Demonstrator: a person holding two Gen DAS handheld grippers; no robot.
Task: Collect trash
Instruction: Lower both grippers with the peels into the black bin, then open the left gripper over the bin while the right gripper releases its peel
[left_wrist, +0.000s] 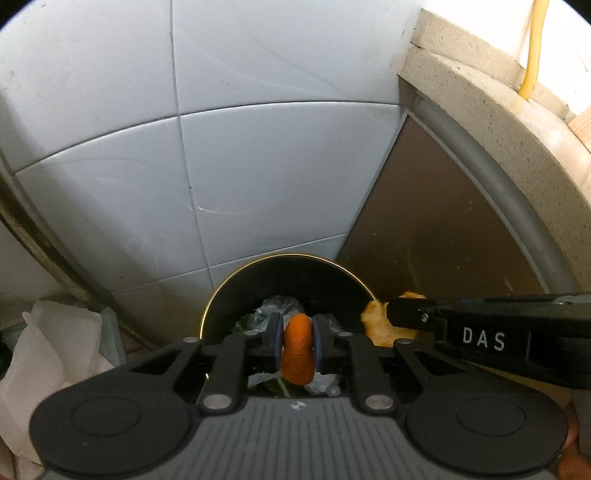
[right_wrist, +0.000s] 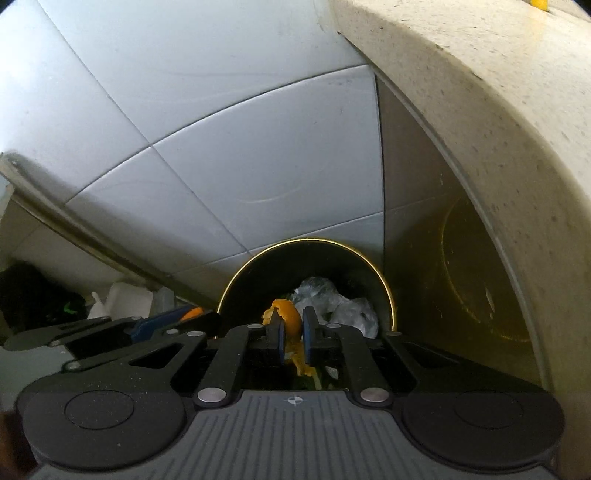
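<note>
Smooth carrot stub (left_wrist: 297, 347) and curled orange peel (right_wrist: 290, 325) above round black bin (right_wrist: 347, 258).

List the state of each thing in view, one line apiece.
Left gripper: shut on the carrot piece, above the bin.
Right gripper: orange peel between its pads, over the bin's mouth; whether they still press it is unclear.
Bin: open, holding clear crumpled plastic and some greens.
White paper: crumpled, lying on the floor left of the bin.
</note>
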